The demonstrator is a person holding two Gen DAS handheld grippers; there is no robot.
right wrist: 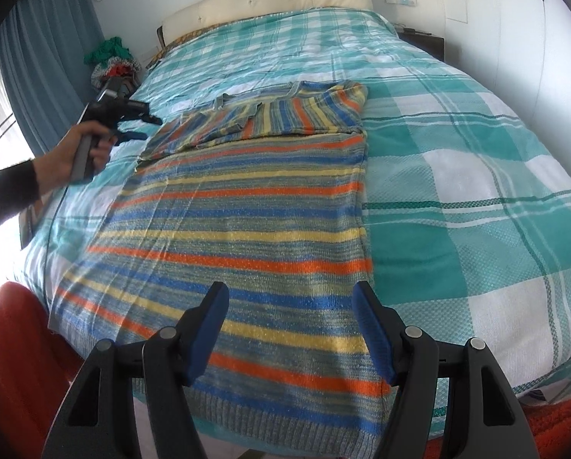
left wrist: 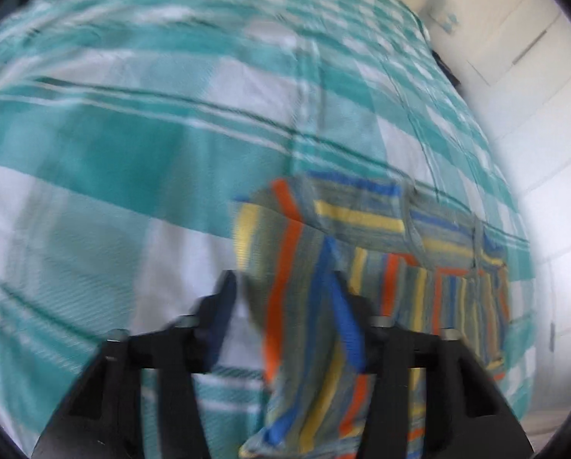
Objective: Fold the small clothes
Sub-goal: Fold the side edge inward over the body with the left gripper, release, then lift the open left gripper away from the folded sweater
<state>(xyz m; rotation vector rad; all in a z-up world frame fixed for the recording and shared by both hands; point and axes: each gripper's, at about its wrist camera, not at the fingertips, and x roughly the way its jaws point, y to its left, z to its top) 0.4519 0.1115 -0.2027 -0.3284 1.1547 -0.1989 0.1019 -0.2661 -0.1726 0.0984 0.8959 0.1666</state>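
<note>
A striped knit sweater [right wrist: 247, 206] in blue, orange, yellow and grey lies flat on the bed, its sleeves folded across the far end. My right gripper [right wrist: 291, 302] is open and empty just above the sweater's near hem. My left gripper [right wrist: 142, 126] is open beside the sweater's far left edge, held in a hand. In the blurred left wrist view the left gripper [left wrist: 281, 290] is open, with a fold of the sweater [left wrist: 316, 267] lying between its fingers and not clamped.
The bed [right wrist: 457, 176] has a teal and white checked cover and a cream headboard [right wrist: 270, 0]. A pile of clothes [right wrist: 111, 61] sits at the bed's far left by blue curtains. A dark nightstand [right wrist: 423, 42] stands at the far right. Red fabric [right wrist: 21, 363] is at the near left.
</note>
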